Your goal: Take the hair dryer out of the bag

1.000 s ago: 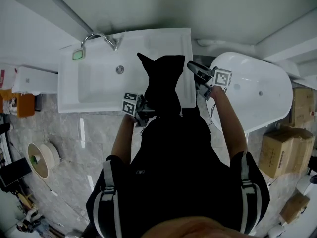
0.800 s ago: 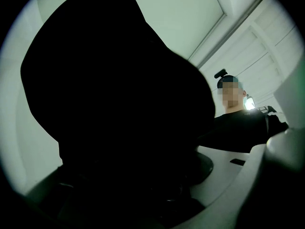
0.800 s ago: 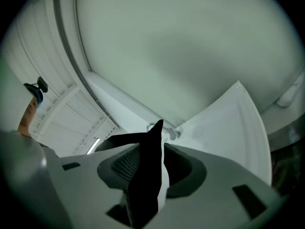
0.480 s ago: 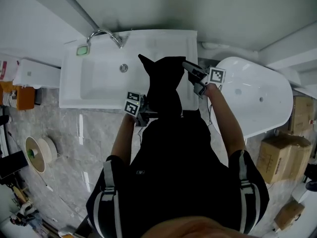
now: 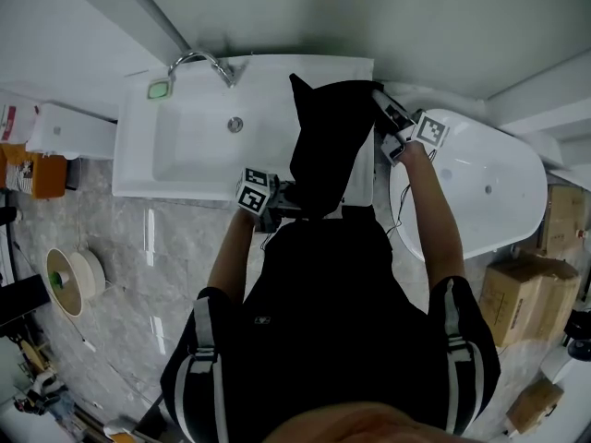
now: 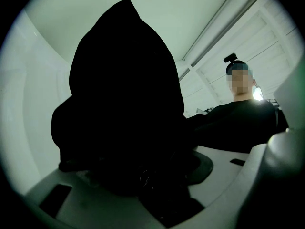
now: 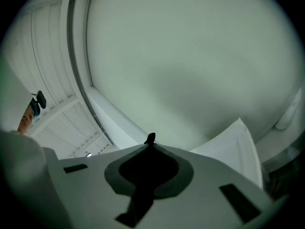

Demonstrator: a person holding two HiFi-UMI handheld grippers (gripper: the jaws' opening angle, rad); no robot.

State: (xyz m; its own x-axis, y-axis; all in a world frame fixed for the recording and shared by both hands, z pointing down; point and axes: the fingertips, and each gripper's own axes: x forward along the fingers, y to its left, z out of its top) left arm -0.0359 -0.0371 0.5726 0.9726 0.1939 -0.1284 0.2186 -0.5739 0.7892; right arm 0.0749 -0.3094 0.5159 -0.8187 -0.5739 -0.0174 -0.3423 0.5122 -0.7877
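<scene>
White sink [image 5: 185, 155] at left, faucet [image 5: 199, 60] on back rim. Left gripper [image 5: 280, 201] at lower left edge of black bag [image 5: 332, 141], jaws wide, clamped round dark bulk. Bag stands upright over sink's right end, peak up; hair dryer not visible. Right gripper [image 5: 386, 116] at bag's upper right corner, jaws just closed, pinching sliver of black fabric. White bathtub [image 5: 489, 183] beside, at right
</scene>
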